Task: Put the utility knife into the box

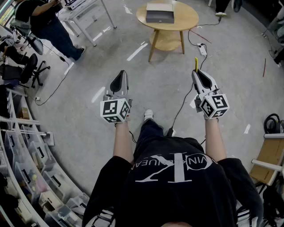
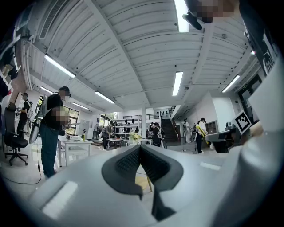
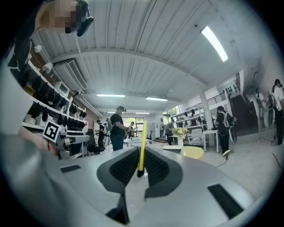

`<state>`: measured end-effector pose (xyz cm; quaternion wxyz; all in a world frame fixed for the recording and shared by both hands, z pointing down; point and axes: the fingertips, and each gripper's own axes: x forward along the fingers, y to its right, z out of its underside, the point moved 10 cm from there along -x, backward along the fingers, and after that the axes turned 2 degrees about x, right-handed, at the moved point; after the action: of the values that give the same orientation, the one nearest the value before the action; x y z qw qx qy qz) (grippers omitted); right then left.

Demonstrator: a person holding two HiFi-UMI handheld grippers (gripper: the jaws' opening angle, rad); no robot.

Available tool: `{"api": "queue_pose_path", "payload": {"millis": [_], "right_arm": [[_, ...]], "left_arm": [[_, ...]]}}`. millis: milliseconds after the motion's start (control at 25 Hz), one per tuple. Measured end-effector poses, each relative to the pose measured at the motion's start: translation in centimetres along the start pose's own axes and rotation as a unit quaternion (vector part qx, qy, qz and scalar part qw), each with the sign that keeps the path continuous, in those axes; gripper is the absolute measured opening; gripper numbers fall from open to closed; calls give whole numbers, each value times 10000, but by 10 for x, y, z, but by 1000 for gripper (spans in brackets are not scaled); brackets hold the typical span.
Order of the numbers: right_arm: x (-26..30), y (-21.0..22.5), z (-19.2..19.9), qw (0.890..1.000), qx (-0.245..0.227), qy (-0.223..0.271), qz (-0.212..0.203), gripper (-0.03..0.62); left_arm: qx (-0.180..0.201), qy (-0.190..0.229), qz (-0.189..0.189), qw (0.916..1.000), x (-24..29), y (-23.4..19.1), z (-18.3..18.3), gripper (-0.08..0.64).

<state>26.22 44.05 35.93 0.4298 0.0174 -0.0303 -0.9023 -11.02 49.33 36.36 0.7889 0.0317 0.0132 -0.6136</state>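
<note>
Right gripper [image 3: 140, 155] is clamped on the yellow utility knife [image 3: 143, 133], which stands up out of the jaws. Left gripper [image 2: 140, 148] is closed with nothing between its jaws. The grey box [image 1: 160, 13] sits on a round wooden table [image 1: 188, 20], well ahead of both grippers. A power strip [image 1: 203, 49] lies beside the table legs. A person [image 1: 49, 22] stands far left.

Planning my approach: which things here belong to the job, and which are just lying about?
Job: slim yellow utility knife, clamped in right gripper; grey rectangular box on round wooden table.
Lying about: white power strip, black office chair.
</note>
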Motion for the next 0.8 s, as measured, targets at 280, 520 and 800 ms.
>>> {"api": "queue_pose_path", "payload": {"millis": [280,520,800], "right_arm": [[54,23,1,9999,-10,-110,17,52],[94,37,5,9997,110,-179,129,52],[132,44,12,9989,159,-340,267,52]], "left_arm": [[-87,-81,44,9999,54,-29,10,11],[-104,-208,220,9995,97,-50,15,11],[-168,-316,353,9987,139,-79,24,11]]}}
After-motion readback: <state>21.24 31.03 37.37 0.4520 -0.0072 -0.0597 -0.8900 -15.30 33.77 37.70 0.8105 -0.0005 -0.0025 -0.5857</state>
